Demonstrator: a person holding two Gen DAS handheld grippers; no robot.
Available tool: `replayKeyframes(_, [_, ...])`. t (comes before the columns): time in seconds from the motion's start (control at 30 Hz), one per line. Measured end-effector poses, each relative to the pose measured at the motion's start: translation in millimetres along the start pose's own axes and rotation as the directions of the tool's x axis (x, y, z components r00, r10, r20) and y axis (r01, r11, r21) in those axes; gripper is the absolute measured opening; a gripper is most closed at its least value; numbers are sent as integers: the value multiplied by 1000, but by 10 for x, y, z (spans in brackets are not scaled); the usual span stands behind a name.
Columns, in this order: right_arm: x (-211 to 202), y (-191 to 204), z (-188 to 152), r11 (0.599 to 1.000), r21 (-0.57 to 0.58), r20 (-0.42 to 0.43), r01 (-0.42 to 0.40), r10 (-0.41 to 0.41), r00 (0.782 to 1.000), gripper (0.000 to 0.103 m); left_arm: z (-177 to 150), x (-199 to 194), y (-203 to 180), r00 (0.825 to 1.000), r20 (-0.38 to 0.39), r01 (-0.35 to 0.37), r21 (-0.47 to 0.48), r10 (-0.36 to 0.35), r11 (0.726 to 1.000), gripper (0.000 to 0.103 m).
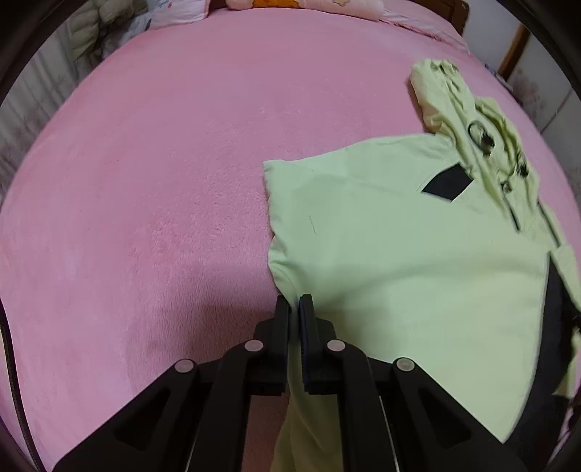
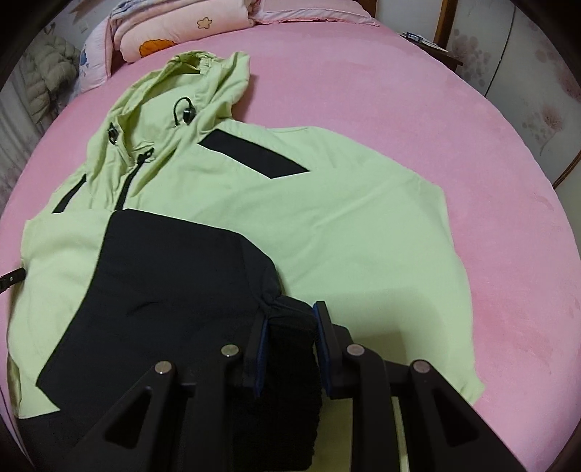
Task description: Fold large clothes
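Note:
A light green hooded jacket (image 1: 399,236) with black patches lies front up on a pink bed (image 1: 145,181). In the left wrist view my left gripper (image 1: 295,308) is shut on the jacket's left edge, and green fabric runs down between its fingers. In the right wrist view the same jacket (image 2: 345,203) spreads out with its hood (image 2: 203,83) toward the pillows. A black sleeve (image 2: 163,283) is folded across its lower body. My right gripper (image 2: 290,319) is shut on the sleeve's thick black knitted cuff (image 2: 287,348), which fills the gap between the pads.
Pink pillows and a folded quilt (image 2: 174,29) lie at the head of the bed. A padded coat (image 2: 47,72) hangs at the far left. A wooden nightstand (image 2: 425,40) stands at the far right. Pink blanket stretches bare to the jacket's left (image 1: 127,218) and right (image 2: 508,218).

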State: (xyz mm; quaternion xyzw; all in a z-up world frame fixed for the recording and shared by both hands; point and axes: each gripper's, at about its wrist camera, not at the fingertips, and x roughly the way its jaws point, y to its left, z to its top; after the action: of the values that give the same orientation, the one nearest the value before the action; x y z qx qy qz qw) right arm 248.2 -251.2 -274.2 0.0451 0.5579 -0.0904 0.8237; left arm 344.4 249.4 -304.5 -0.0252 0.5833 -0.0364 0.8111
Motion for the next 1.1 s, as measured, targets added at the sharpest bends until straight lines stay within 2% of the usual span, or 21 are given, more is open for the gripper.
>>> replayKeyframes(0.07, [-41, -29, 9, 1000, 15, -10, -11, 11, 1000, 24, 8, -117, 64, 1000, -5, 24, -48, -25, 999, 26])
replayKeyframes(0.1, [-82, -53, 14, 1000, 24, -14, -20, 20, 1000, 27, -15, -217, 84, 1000, 14, 23, -56, -22, 998, 30])
replayKeyframes(0.17, [-168, -92, 3, 999, 39, -12, -27, 27, 1000, 28, -102, -421, 63, 998, 57, 16, -49, -13, 999, 49])
replayKeyframes(0.27, [-294, -154, -55, 997, 57, -7, -46, 46, 999, 28, -402, -739, 9, 994, 106, 16, -20, -13, 1000, 58])
replayKeyframes(0.43, [-379, -238, -210, 992, 98, -20, -83, 85, 996, 28, -925, -775, -116, 999, 54, 7, 32, -8, 999, 58])
replayKeyframes(0.57, [-343, -292, -271, 987, 134, -31, -93, 98, 995, 28, -1234, -675, -129, 1000, 4, 22, 8, -22, 1000, 57])
replayKeyframes(0.73, [-311, -311, -285, 985, 134, -29, -111, 116, 993, 28, -1331, -554, -80, 1000, 11, -15, -20, 15, 1000, 57])
replayKeyframes(0.87, [-245, -308, -247, 980, 146, -22, -137, 142, 990, 28, -1245, -465, 94, 999, 28, -13, -106, 16, 994, 57])
replayKeyframes(0.9, [-226, -312, -235, 977, 157, -20, -143, 148, 989, 28, -1226, -466, 150, 999, 33, -11, -124, 15, 992, 55])
replayKeyframes(0.97, [-180, -313, -209, 972, 177, -18, -154, 159, 987, 28, -1231, -445, 234, 999, 36, 13, -167, -7, 986, 35])
replayKeyframes(1.03, [-122, -291, -190, 968, 188, -20, -163, 170, 985, 28, -1235, -437, 291, 998, 47, 44, -195, -36, 980, 29])
replayKeyframes(1.1, [-58, -238, -181, 968, 188, -32, -169, 178, 983, 28, -1253, -435, 312, 997, 55, 55, -196, -45, 979, 27])
